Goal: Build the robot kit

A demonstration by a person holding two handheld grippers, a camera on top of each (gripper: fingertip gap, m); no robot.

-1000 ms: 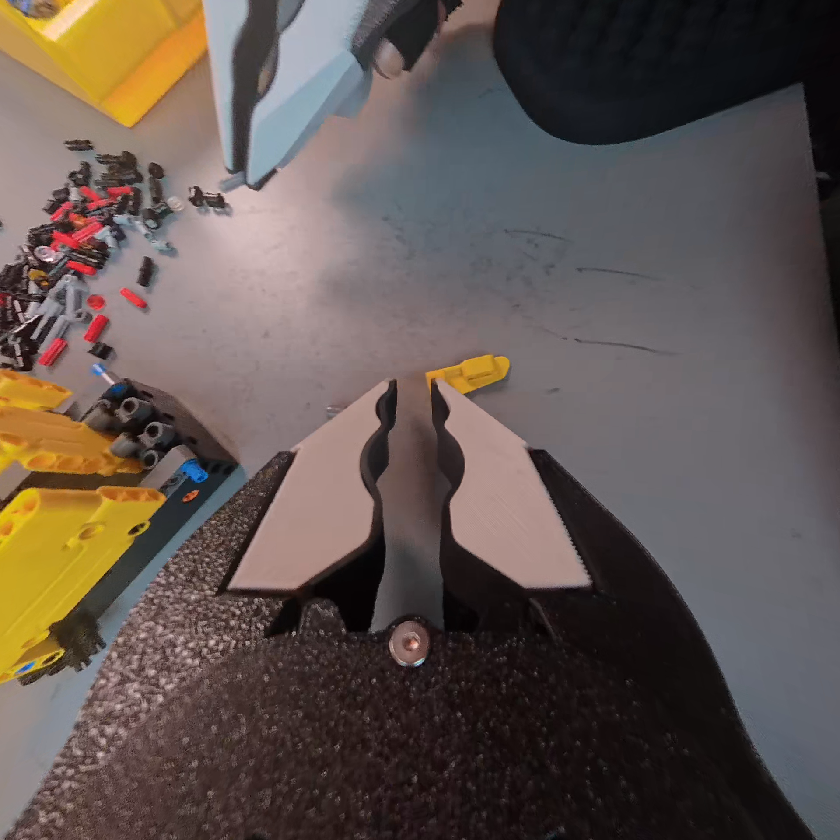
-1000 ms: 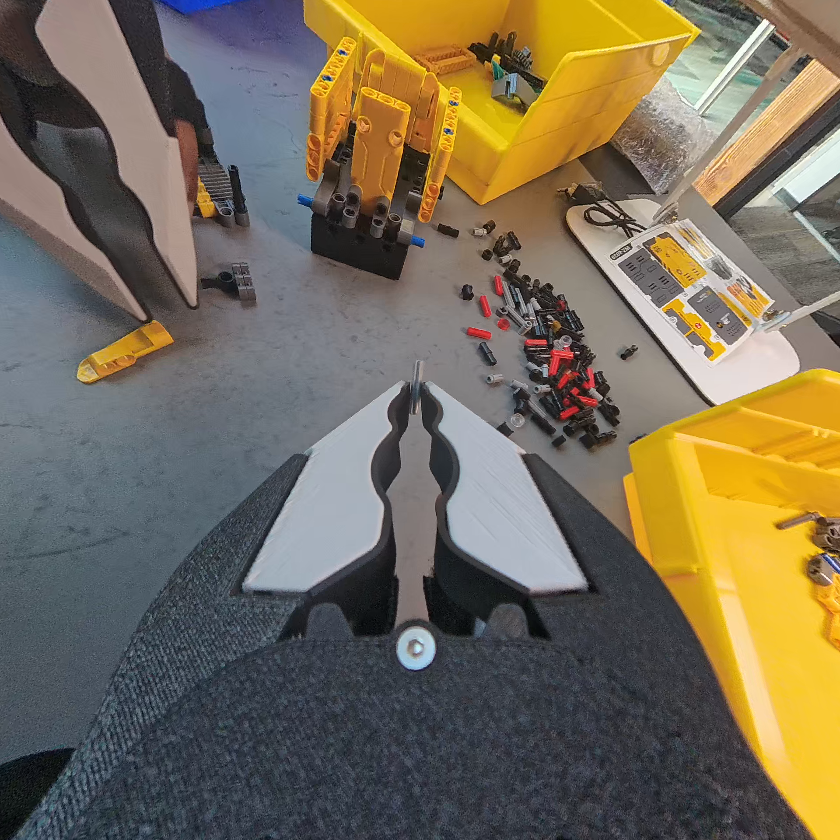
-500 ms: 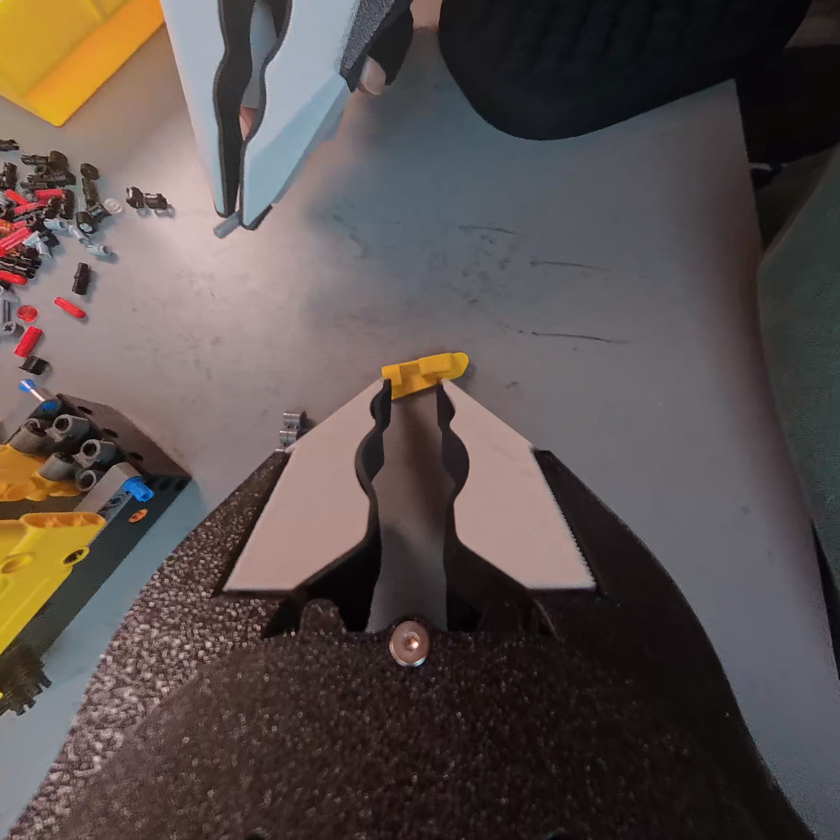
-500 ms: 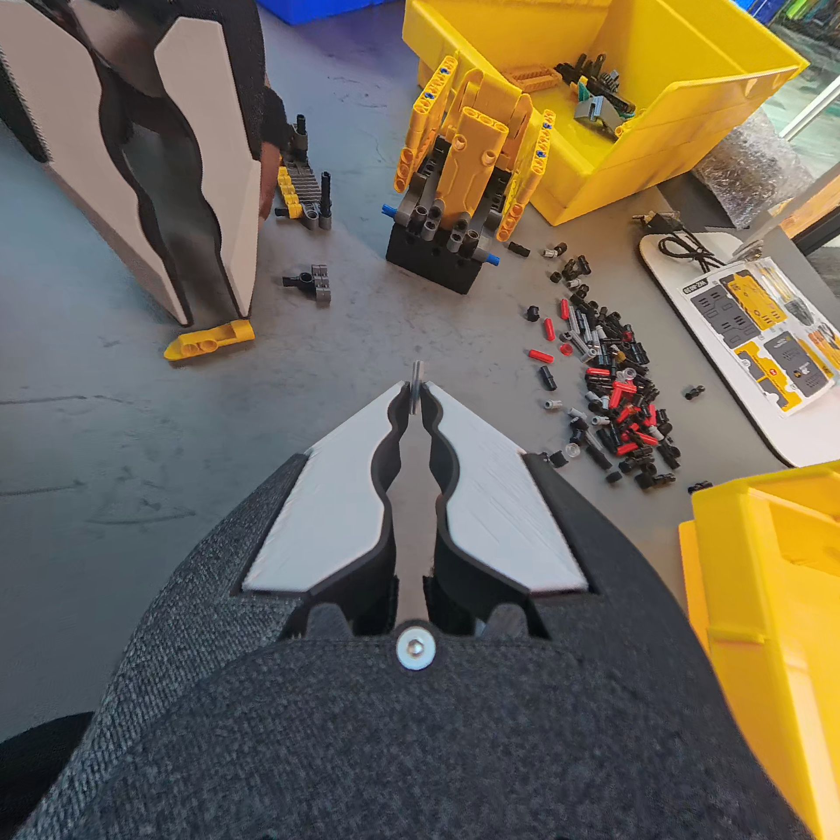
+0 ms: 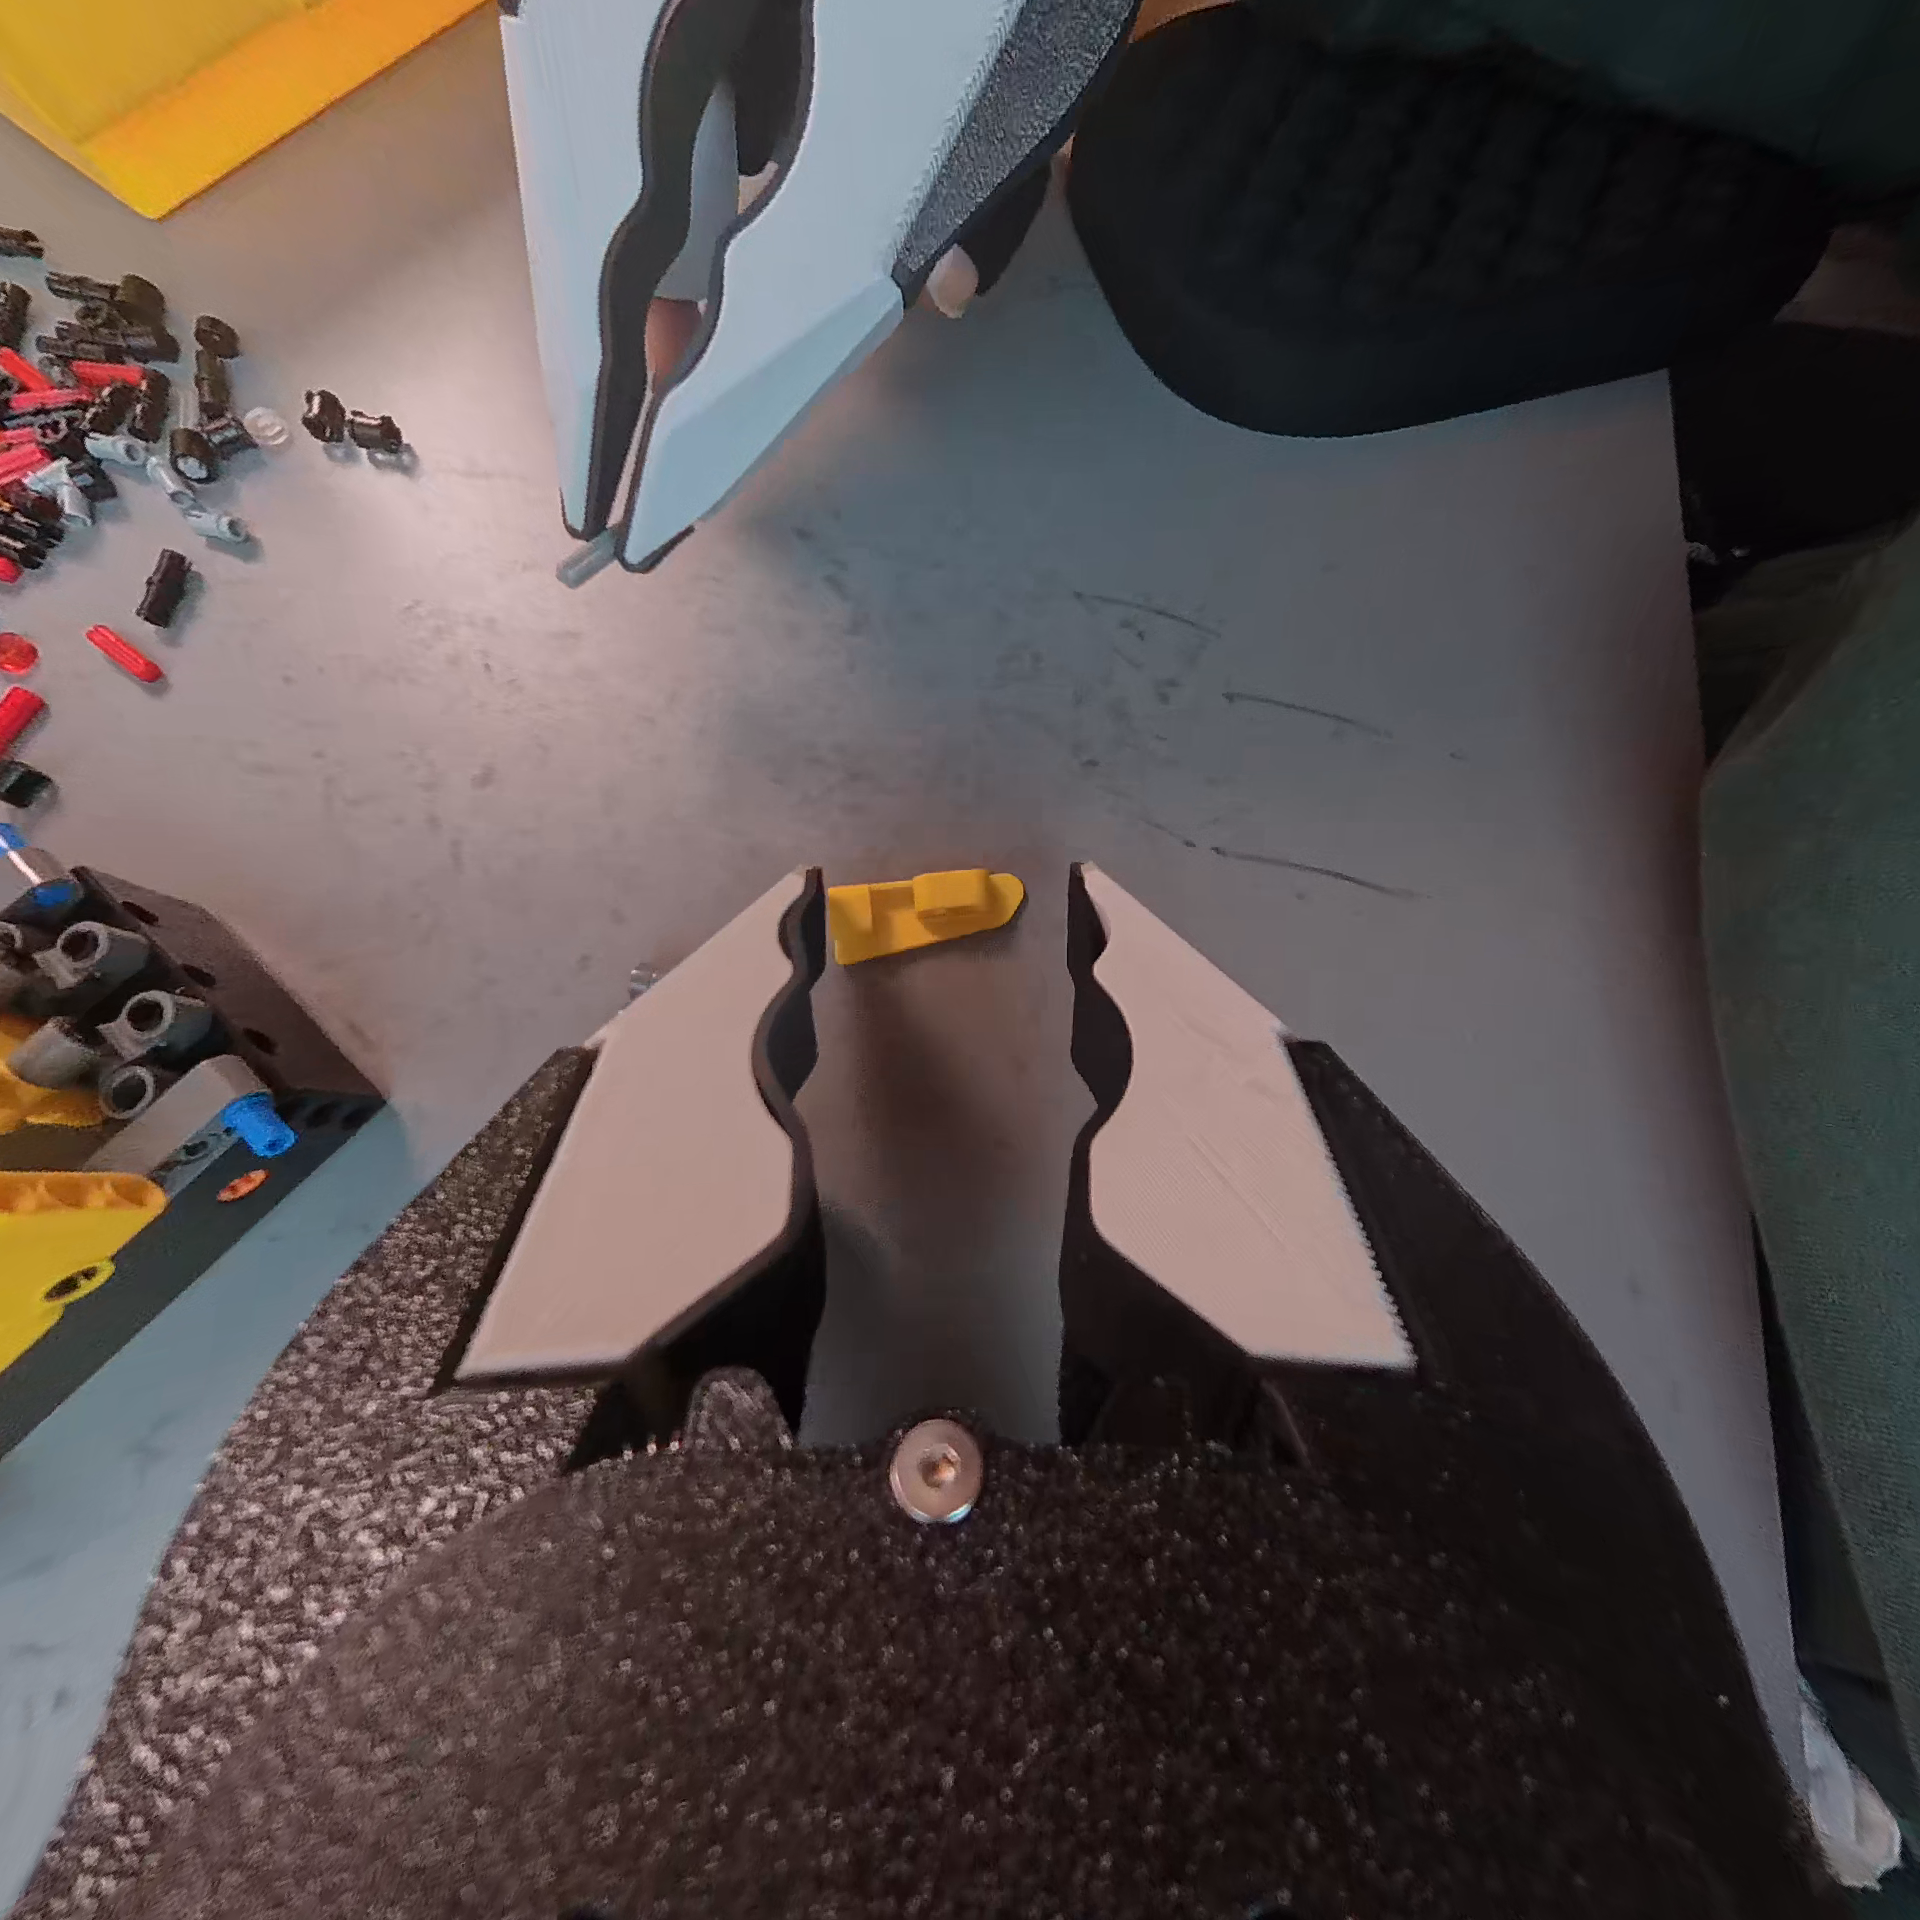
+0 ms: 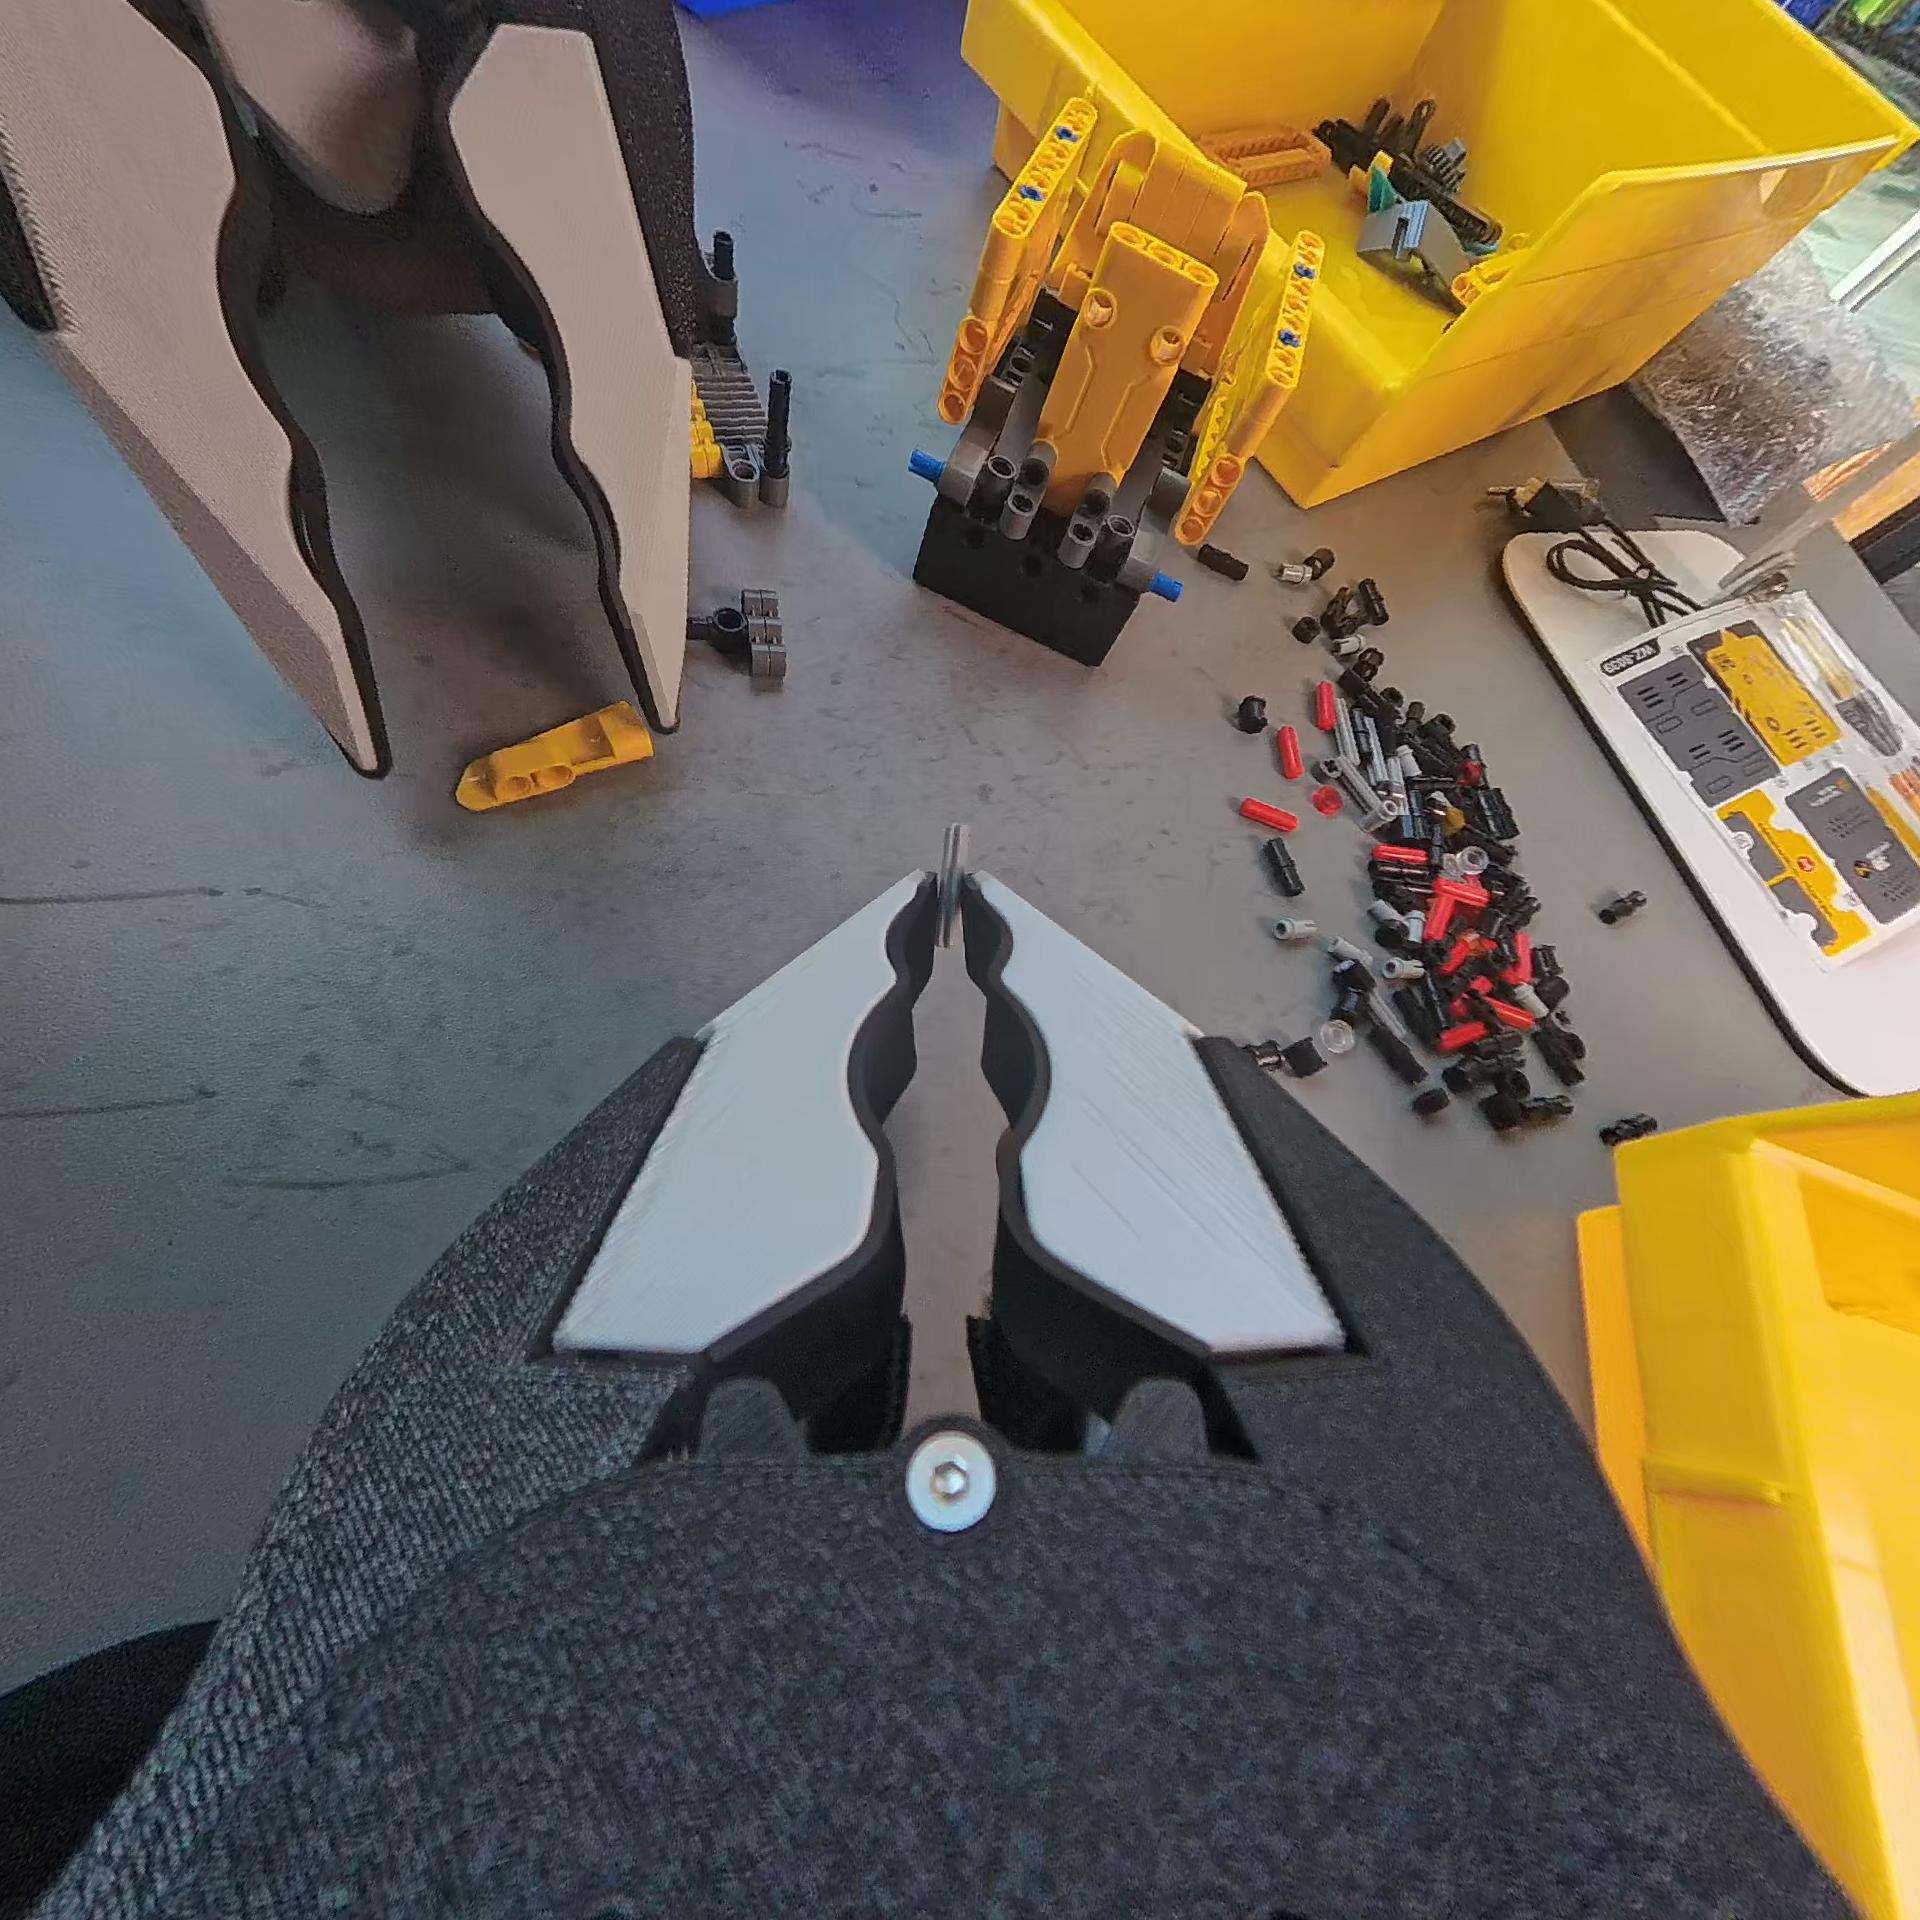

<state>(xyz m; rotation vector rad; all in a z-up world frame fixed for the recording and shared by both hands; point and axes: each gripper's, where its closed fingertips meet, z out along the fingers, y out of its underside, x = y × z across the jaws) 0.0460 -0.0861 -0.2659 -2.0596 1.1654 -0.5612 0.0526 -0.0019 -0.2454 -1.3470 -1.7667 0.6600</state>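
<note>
Currently we see the left tool (image 5: 940, 883) spread wide, a yellow piece (image 5: 920, 914) on the surface (image 5: 1143, 675) between its tips. Only the right view shows the right tool (image 6: 948, 883) pinching a grey pin (image 6: 951, 883), loose parts (image 6: 1444, 914) at 3 o'clock.

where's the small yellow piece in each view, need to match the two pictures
Left wrist view: the yellow piece lies on the table just ahead of the open left gripper, nearer its left fingertip.
Right wrist view: the piece lies at left of centre, under the left gripper's tips.
Shared landmark: the yellow-and-black brick model.
</note>
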